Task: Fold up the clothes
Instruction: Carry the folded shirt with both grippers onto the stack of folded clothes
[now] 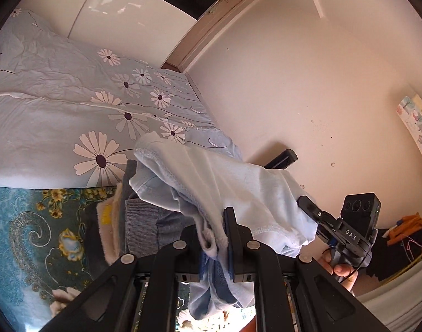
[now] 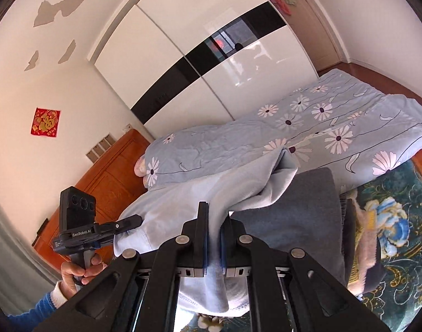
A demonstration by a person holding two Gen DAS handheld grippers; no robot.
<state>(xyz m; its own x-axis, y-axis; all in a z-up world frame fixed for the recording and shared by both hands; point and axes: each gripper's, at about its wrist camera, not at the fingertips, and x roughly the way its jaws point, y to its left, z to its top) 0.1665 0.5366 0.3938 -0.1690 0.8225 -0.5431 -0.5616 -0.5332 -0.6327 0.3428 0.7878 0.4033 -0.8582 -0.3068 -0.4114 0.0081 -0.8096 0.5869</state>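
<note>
holding it up off the pile, that's the picture: the pale blue garment [image 1: 211,182] hangs in the air between the two tools, above a stack of folded clothes [image 1: 139,218] on the patterned teal bedspread [image 1: 31,235]. left gripper [image 1: 215,235] is clamped hard on a bunched hem, cloth squeezed between its pads and trailing down past the jaws. right gripper [image 2: 213,229] is likewise pinched shut on a band of the same fabric, which runs up between its fingers and drapes away to the left. in the right wrist view the left gripper's far finger [image 2: 128,221] sits right at the garment's edge, and the left wrist view shows the right gripper's tip [image 1: 308,204] buried in the cloth on the other side.

why two grips apart? my read is that it keeps the piece spread wide so it can be laid flat or doubled over cleanly, not dropped in a heap. one corner [image 2: 283,166] flops forward over the grey folded item [image 2: 294,207], so the spread isn't tidy yet.

daisy-print duvet [image 1: 86,105] lies behind, well clear of the work. folding of this piece looks barely begun; lowering it evenly seems the tricky part.
</note>
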